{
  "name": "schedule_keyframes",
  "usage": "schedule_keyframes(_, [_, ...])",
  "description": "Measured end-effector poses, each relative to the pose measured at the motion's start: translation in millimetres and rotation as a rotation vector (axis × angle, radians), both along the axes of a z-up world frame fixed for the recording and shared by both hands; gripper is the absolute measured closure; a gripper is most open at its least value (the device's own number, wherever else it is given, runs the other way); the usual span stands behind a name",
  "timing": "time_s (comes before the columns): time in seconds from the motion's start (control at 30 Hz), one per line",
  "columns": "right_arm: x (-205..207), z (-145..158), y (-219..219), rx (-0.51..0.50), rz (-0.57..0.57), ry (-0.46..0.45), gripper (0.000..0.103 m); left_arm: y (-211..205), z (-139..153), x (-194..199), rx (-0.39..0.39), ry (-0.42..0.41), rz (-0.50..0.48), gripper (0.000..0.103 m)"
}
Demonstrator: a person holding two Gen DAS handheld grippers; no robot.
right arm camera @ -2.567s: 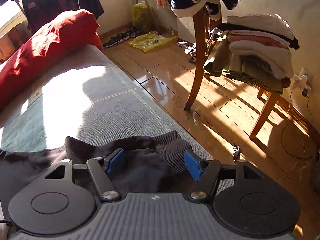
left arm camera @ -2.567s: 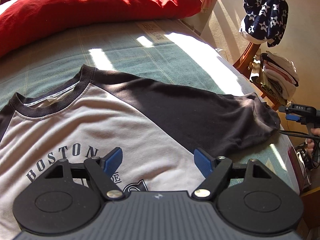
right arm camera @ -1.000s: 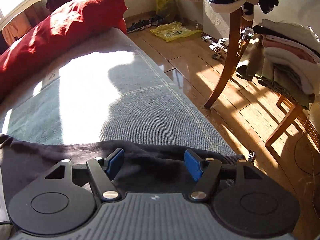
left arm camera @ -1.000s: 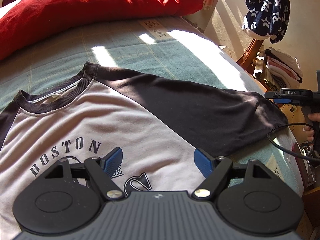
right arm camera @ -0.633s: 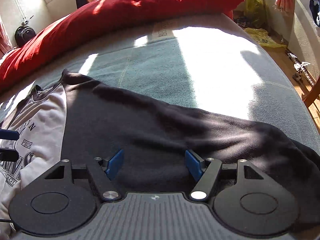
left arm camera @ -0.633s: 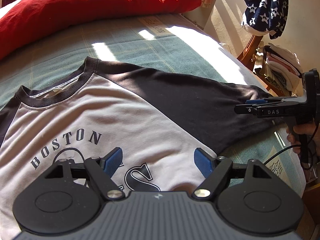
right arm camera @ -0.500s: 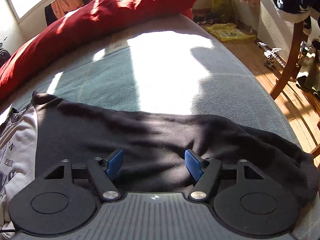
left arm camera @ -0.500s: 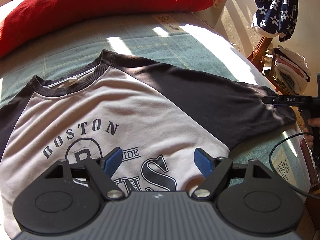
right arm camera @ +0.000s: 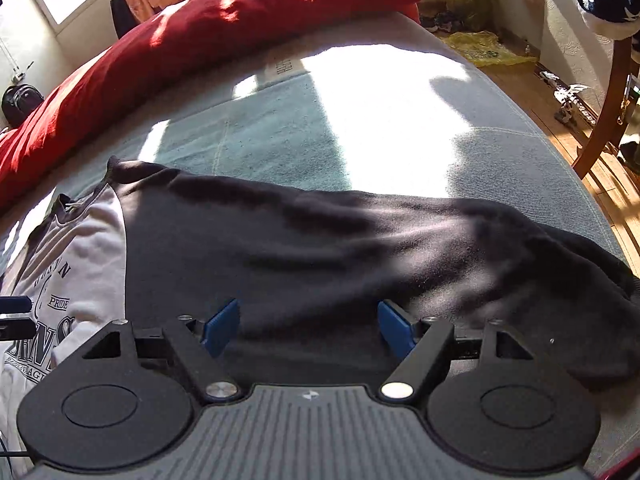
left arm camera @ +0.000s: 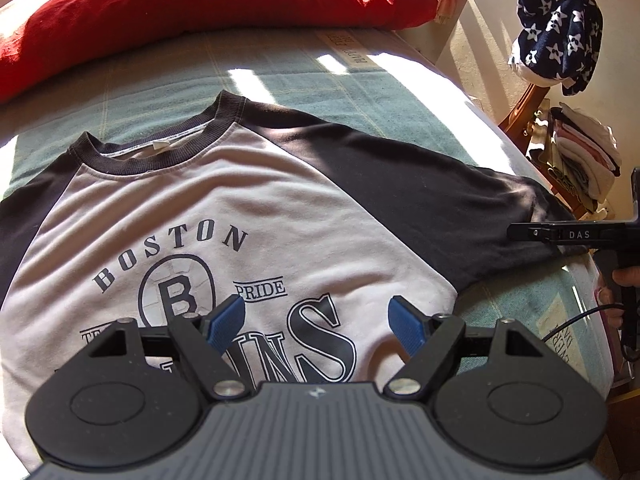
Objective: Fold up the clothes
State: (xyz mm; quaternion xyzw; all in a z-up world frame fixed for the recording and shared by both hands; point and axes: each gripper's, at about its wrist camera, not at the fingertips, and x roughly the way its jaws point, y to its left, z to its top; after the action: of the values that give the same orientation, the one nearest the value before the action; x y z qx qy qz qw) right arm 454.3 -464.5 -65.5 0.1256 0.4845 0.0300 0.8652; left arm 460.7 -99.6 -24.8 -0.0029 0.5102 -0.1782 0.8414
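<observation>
A white sweatshirt with black sleeves and a BOSTON print lies face up on the bed, collar towards the far side. My left gripper hovers open over the chest print, with nothing between its blue pads. The black right sleeve stretches out towards the bed's right edge. My right gripper is over the middle of that sleeve. Its jaws are opening, and the cloth lies under them, not pinched. The left wrist view shows the right gripper side-on above the sleeve's end, held by a hand.
A long red pillow lies along the far side of the bed. Right of the bed's edge are wooden floor, a chair with a star-patterned garment, and a stack of folded clothes.
The right gripper has swung from the cuff at the bed's edge to over the mid sleeve, and its jaws have spread a little. The once-crumpled sleeve now lies flatter. The left gripper drifted down the shirt front.
</observation>
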Motion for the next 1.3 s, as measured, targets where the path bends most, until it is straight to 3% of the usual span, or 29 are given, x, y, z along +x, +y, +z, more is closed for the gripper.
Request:
schedule_keyframes(0.17, [-14.3, 1.0, -32.8, -0.062, -0.128, 0.018, 0.023, 19.4, -6.4, -8.9, 0.07, 0.037, 0.035, 0.024])
schedule_keyframes(0.3, [-16.3, 11.2, -41.6, -0.042, -0.17, 0.034, 0.023, 38.8, -2.0, -12.5, 0.05, 0.045, 0.095, 0.024])
schedule_keyframes(0.5, [10.5, 35.0, 27.6, 0.0, 0.036, -0.057, 0.017, 50.0, -0.4, -10.4, 0.049, 0.039, 0.115, 0.024])
schedule_keyframes(0.63, [33.1, 18.1, 81.3, 0.045, 0.174, -0.035, 0.017, 56.0, -5.6, -7.1, 0.047, 0.041, 0.122, 0.024])
schedule_keyframes(0.73, [40.8, -5.5, 93.8, 0.007, 0.166, 0.029, 0.016, 66.0, -16.7, -7.4, 0.044, 0.07, 0.141, 0.024])
schedule_keyframes(0.83, [38.1, -15.5, 95.8, 0.014, 0.186, 0.031, 0.0, 78.4, -27.8, -12.1, 0.072, 0.091, 0.151, 0.024])
schedule_keyframes(1.0, [43.3, -16.4, 113.3, -0.091, 0.233, 0.081, 0.0, 99.2, -33.3, -19.7, 0.036, 0.112, 0.177, 0.018])
schedule_keyframes(1.3, [44.8, -17.8, 118.9, -0.137, 0.226, 0.096, 0.0, 119.4, -31.6, -23.6, 0.009, 0.125, 0.144, 0.018])
